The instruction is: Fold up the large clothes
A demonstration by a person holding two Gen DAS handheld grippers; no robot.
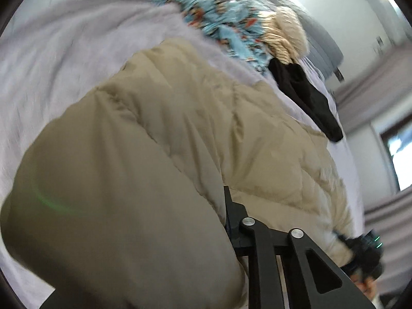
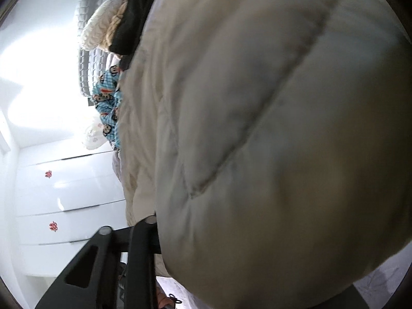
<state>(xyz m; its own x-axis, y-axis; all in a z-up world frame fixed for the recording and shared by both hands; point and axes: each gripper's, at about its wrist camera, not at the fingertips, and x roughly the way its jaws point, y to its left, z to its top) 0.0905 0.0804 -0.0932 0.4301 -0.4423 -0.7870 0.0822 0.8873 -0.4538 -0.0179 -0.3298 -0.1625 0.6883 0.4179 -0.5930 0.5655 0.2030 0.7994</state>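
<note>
A: Where are we?

B: A bedroom, over a bed with a pale lilac sheet (image 1: 51, 59) and a grey quilted headboard (image 1: 324, 43). White glossy cabinet doors (image 2: 67, 200) carry small red stickers (image 2: 53, 226), too small to read. No brand or label shows on anything.

A: And the garment?

B: A beige quilted puffer jacket (image 1: 164, 134) lies bulged across the sheet. In the left view its long axis runs from lower left up toward the headboard. Its stitched panels are puffy and creased, and the picture is blurred.

A: What sits beyond the jacket?

B: Toward the headboard, a black cloth (image 1: 306, 97), a cream knitted garment (image 1: 283, 36) and a blue cartoon-monkey print fabric (image 1: 221, 23).

A: The grippers?

B: The left gripper (image 1: 229, 221) is buried in jacket fabric; I cannot tell whether it is clamped. The right gripper (image 2: 152, 224) presses against the jacket's edge, fingertips hidden, so again I cannot tell.
</note>
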